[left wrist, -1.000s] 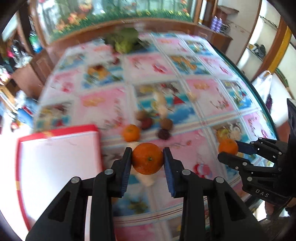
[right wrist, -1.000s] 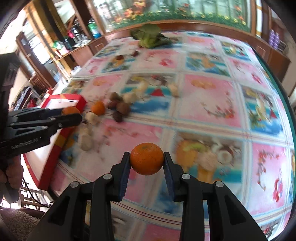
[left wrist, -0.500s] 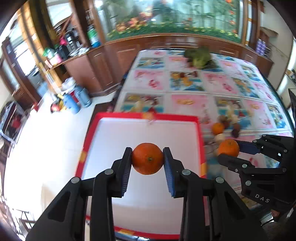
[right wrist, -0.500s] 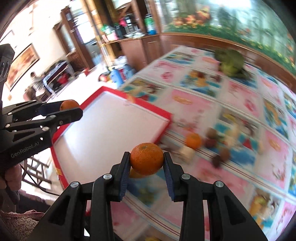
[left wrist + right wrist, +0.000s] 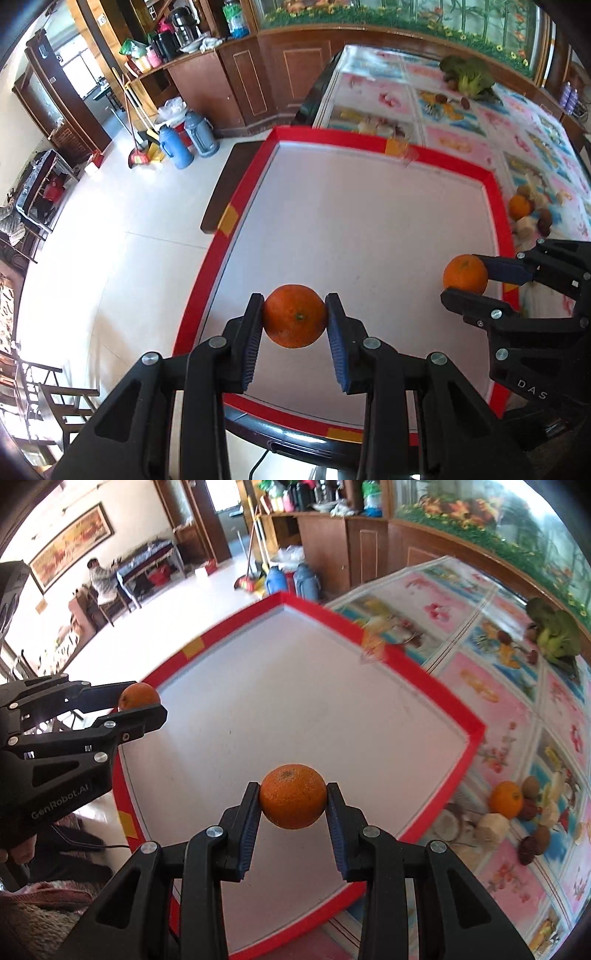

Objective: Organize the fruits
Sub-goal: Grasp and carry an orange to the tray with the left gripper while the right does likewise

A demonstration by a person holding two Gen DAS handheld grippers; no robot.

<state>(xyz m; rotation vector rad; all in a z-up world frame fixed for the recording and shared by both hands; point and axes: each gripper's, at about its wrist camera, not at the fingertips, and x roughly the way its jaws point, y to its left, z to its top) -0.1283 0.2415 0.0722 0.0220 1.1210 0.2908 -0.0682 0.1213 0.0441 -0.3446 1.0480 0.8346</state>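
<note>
My left gripper (image 5: 294, 320) is shut on an orange (image 5: 294, 315) and holds it above the near left part of a white tray with a red rim (image 5: 236, 206). My right gripper (image 5: 293, 802) is shut on a second orange (image 5: 293, 796) above the same tray (image 5: 436, 686). Each gripper shows in the other's view, the right one (image 5: 466, 276) at the tray's right edge, the left one (image 5: 139, 698) at its left edge. A third orange (image 5: 506, 804) lies on the table among brown and pale fruits (image 5: 532, 830).
The table wears a flowered cloth (image 5: 517, 709). Green vegetables (image 5: 557, 638) lie at its far end. The tray overhangs the table's left end above a tiled floor (image 5: 110, 258) with thermos jugs (image 5: 184, 140). Chairs (image 5: 48, 398) stand at lower left.
Both grippers have swung left with their oranges, from over the flowered cloth to over the white tray. The loose fruits now lie off to the right.
</note>
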